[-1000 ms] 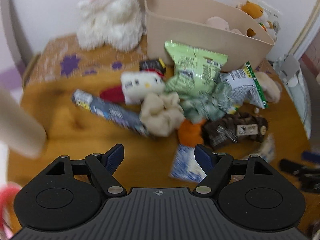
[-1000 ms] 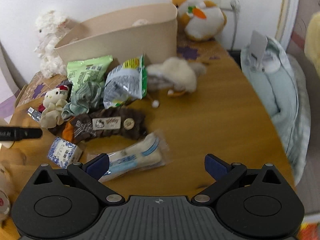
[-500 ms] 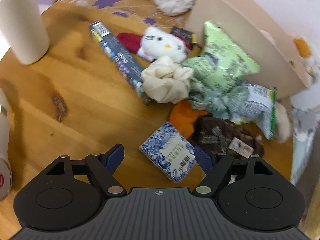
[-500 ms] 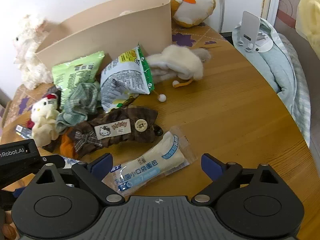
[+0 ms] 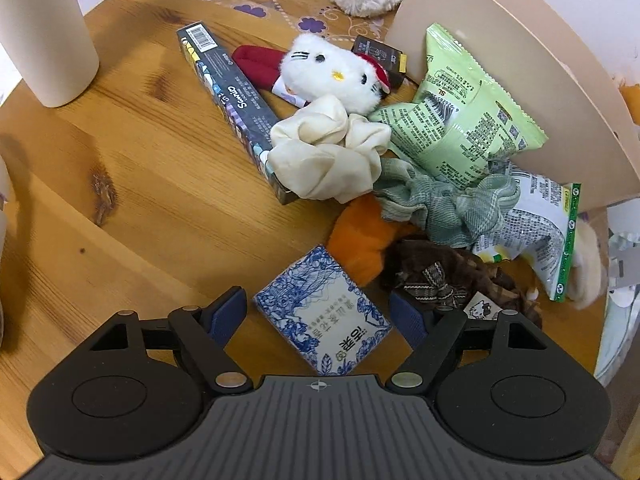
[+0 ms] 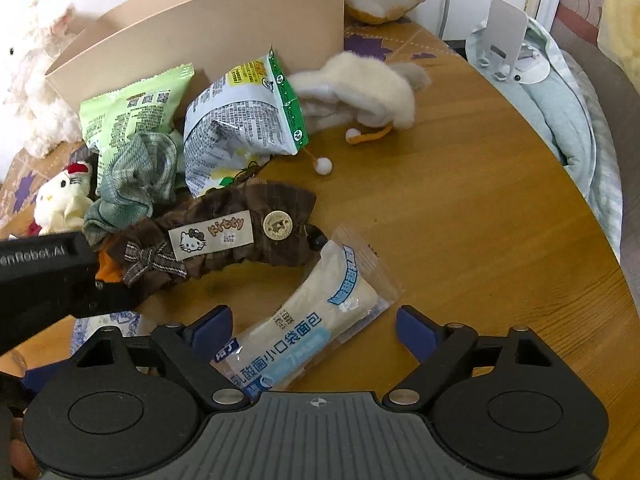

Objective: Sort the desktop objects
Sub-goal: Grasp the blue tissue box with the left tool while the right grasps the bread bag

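Near the front edge of the round wooden table (image 5: 132, 168), the left gripper (image 5: 319, 314) hangs with its jaws apart on either side of a small blue-and-white box (image 5: 322, 314), the pads not yet pressing on it. To the right, the right gripper (image 6: 314, 324) has a wrapped bread roll (image 6: 316, 316) between its jaws, which are closing but stand clear of the wrapper. Further back lies the unsorted heap: a cream scrunchie (image 5: 328, 148), a white cat toy (image 5: 332, 72), a long dark box (image 5: 230, 100), a green snack bag (image 5: 464, 116) and a brown hair band (image 6: 224, 236), all in front of the beige bin (image 6: 224, 28). Both hands look to be at the reaching stage of a pick. Next, each gripper likely needs to drop a little lower and close squarely across its item, the left across the box's flat sides, before lifting toward the bin.
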`<action>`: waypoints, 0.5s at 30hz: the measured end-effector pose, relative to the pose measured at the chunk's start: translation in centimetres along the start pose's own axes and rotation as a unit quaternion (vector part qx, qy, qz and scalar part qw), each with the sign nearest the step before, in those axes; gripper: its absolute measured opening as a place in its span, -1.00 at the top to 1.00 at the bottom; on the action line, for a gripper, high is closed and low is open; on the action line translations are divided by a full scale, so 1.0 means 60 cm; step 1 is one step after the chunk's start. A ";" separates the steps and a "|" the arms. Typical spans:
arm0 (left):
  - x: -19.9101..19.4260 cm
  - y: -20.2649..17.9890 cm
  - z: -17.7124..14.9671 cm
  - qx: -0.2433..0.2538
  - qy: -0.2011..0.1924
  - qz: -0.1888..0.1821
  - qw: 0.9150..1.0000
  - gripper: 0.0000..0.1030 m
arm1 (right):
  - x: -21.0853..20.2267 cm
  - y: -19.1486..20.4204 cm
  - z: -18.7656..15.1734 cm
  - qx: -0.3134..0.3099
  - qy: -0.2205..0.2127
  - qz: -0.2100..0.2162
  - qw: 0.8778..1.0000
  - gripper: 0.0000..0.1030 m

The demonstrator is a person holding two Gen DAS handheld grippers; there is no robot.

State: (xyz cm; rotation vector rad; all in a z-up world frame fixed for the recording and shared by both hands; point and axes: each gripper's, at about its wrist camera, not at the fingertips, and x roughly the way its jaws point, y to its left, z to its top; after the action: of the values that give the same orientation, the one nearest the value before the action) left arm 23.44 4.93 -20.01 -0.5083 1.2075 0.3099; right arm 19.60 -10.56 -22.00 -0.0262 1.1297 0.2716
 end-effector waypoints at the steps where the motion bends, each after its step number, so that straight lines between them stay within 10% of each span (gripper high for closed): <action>1: 0.000 -0.003 0.000 0.000 -0.001 0.003 1.000 -0.54 | 0.000 -0.001 -0.001 -0.003 -0.001 0.001 1.000 -0.76; 15: -0.011 -0.002 -0.021 0.034 -0.023 0.031 0.999 -0.07 | -0.022 -0.035 -0.020 -0.030 -0.023 0.003 0.999 0.14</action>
State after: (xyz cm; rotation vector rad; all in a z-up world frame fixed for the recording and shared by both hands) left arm 22.28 4.22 -19.70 -0.4031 1.1863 0.3309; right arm 18.47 -13.05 -21.57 -0.0704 1.0753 0.3100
